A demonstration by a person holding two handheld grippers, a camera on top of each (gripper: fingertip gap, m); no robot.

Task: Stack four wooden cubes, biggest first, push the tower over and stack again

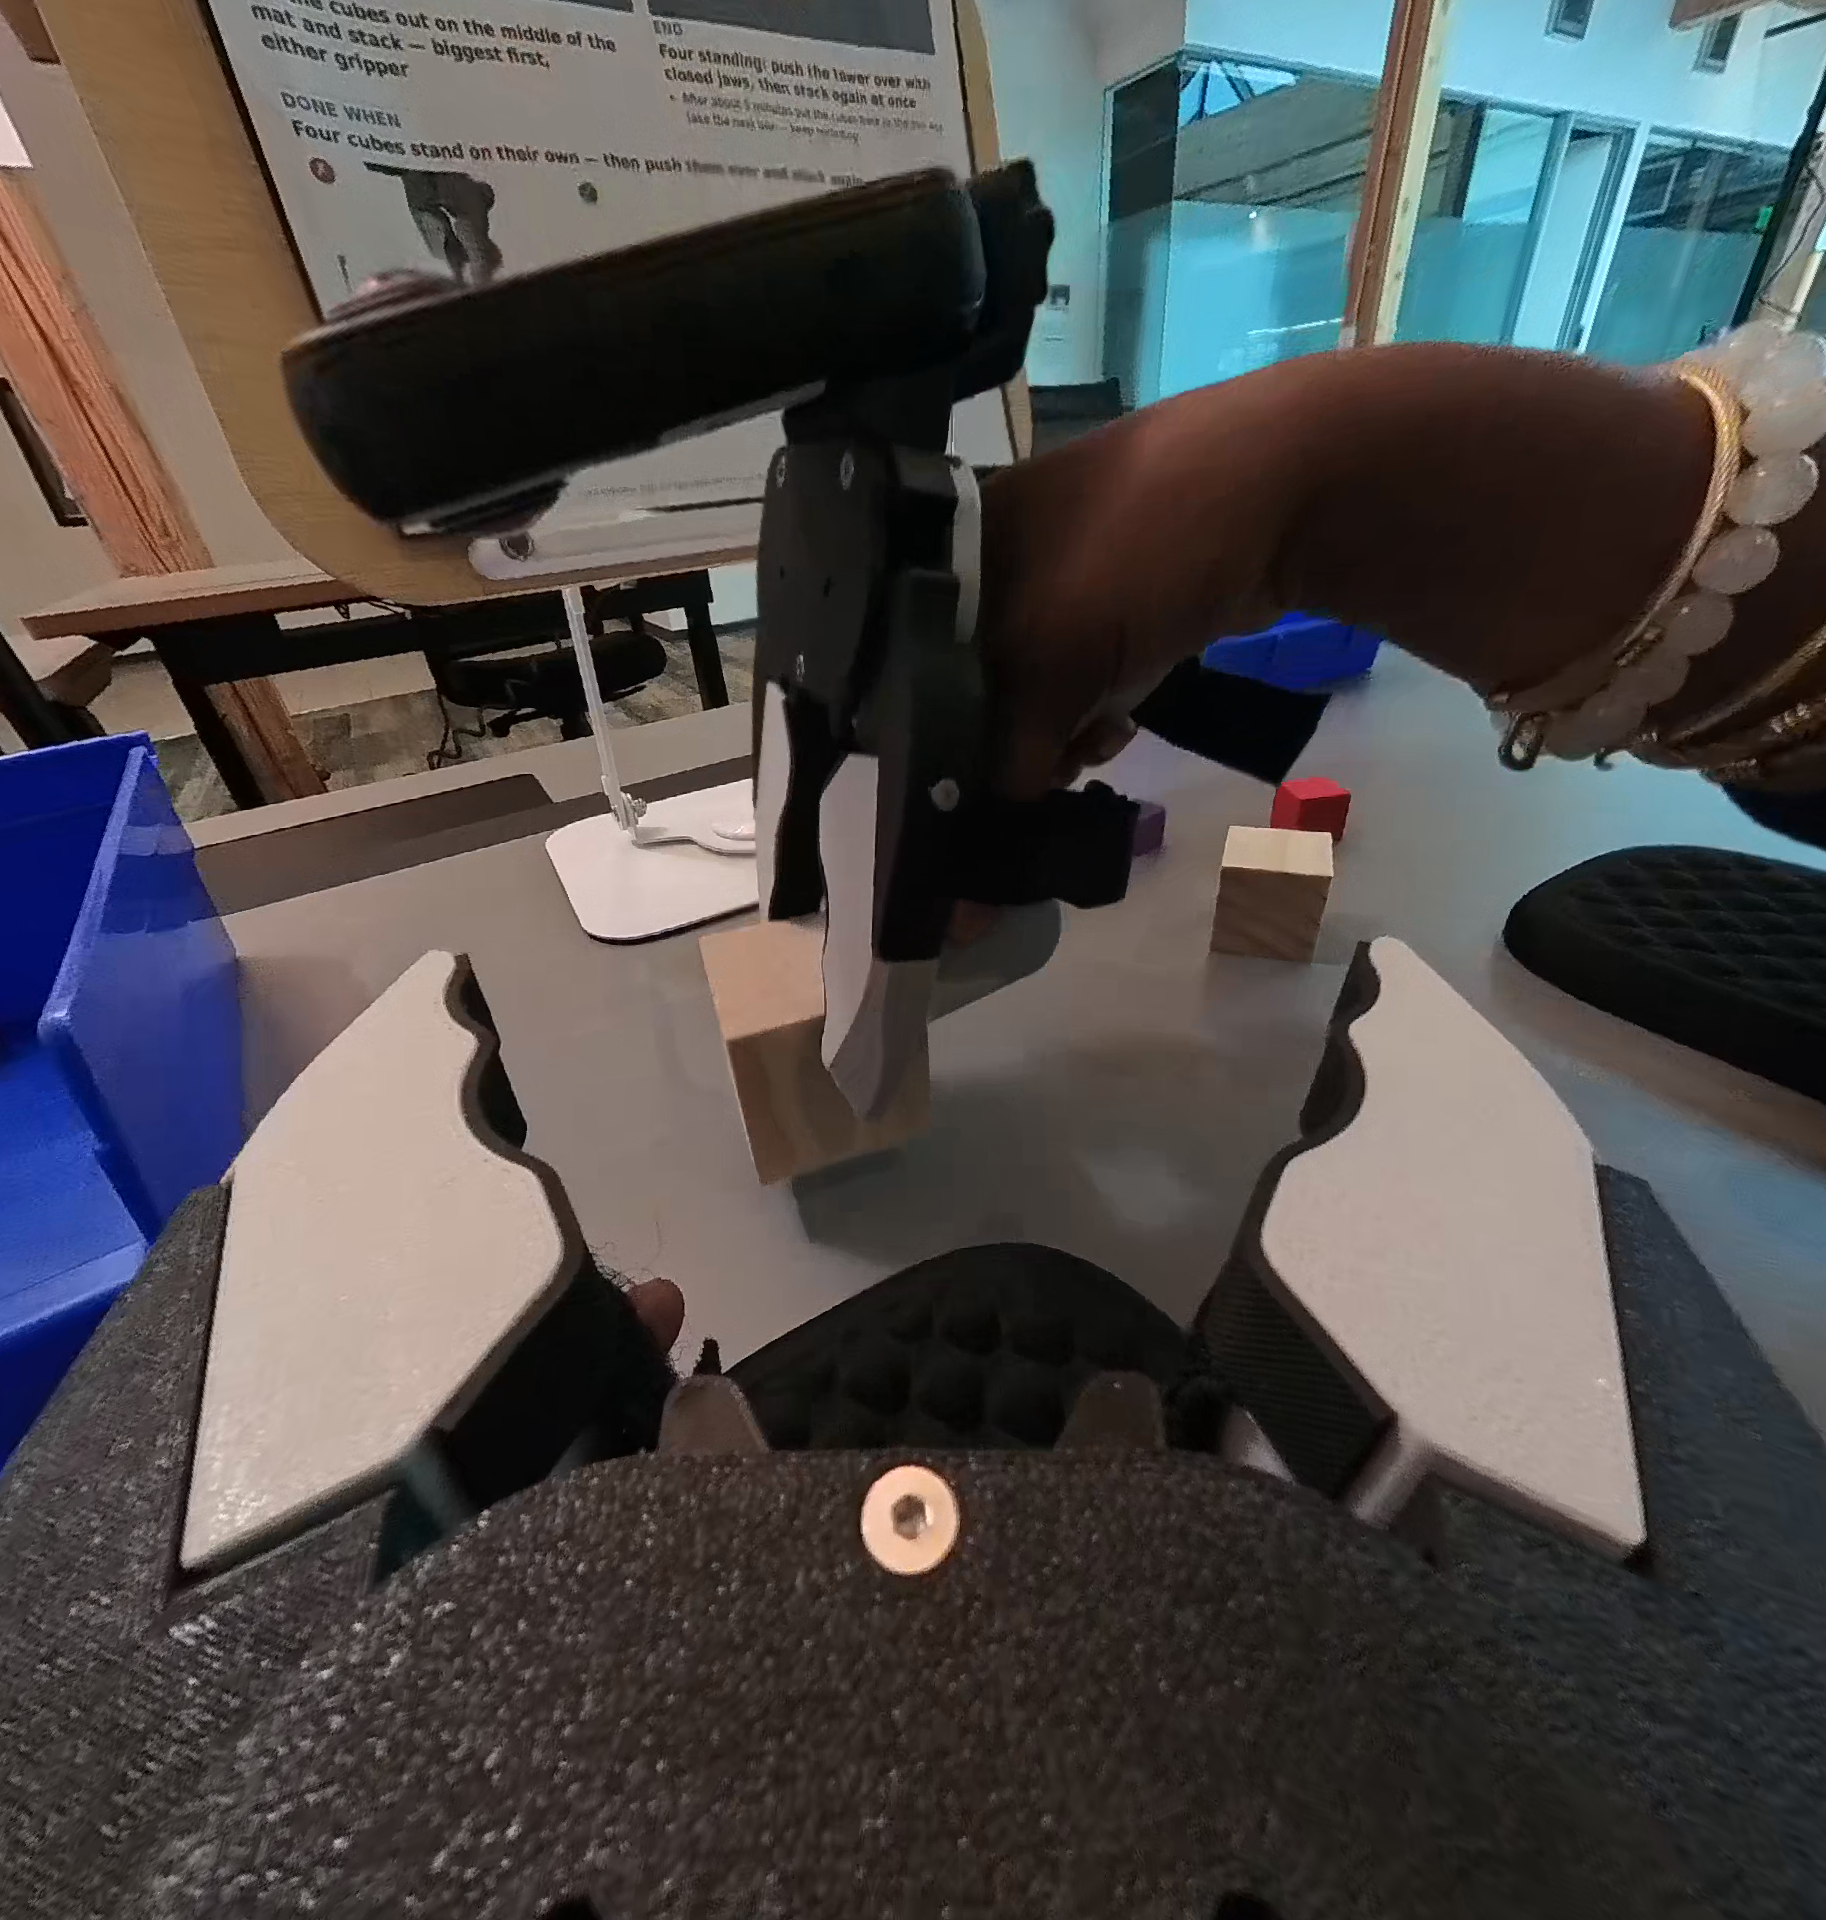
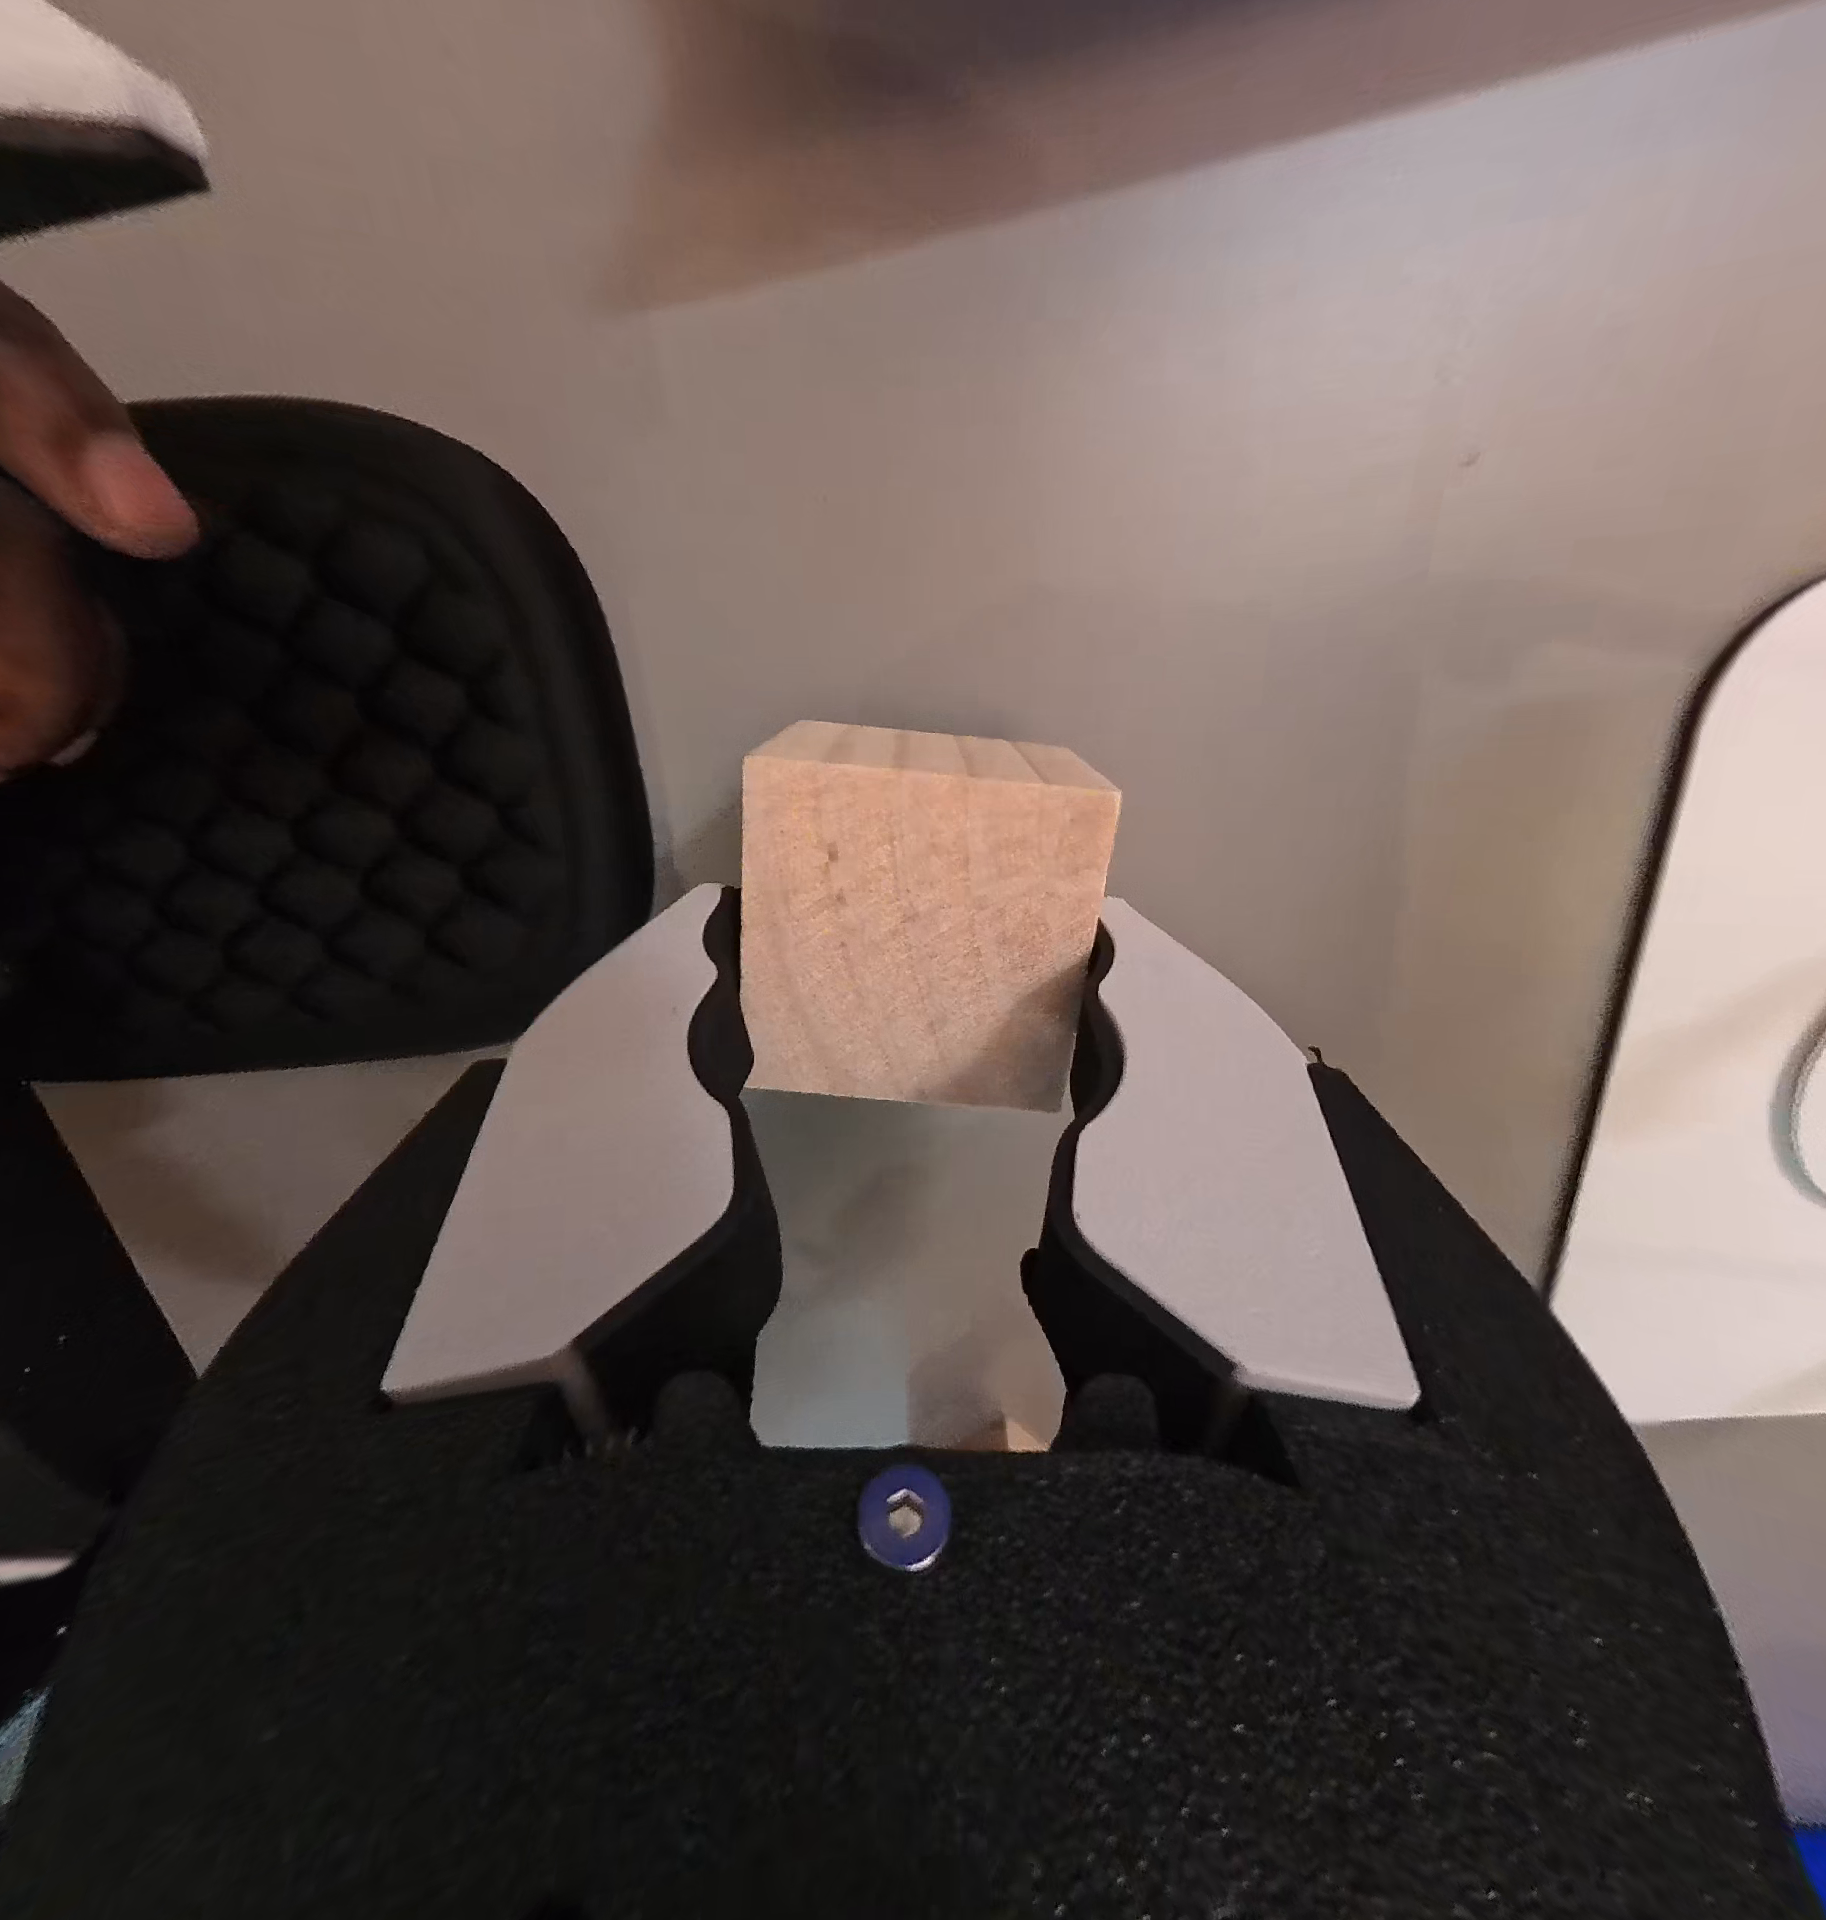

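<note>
My right gripper is shut on a pale wooden cube, with both black pads pressed on its sides. In the left wrist view this gripper points down and holds the cube tilted just above the grey table, with a shadow under it. My left gripper is wide open and empty, low over the table, just short of the held cube. A second wooden cube, a red cube and a small purple cube stand farther back on the right.
A blue bin stands at the left and another blue bin far back. A white stand base sits behind the held cube and also shows in the right wrist view. A black padded rest lies at the right. A printed sheet hangs behind.
</note>
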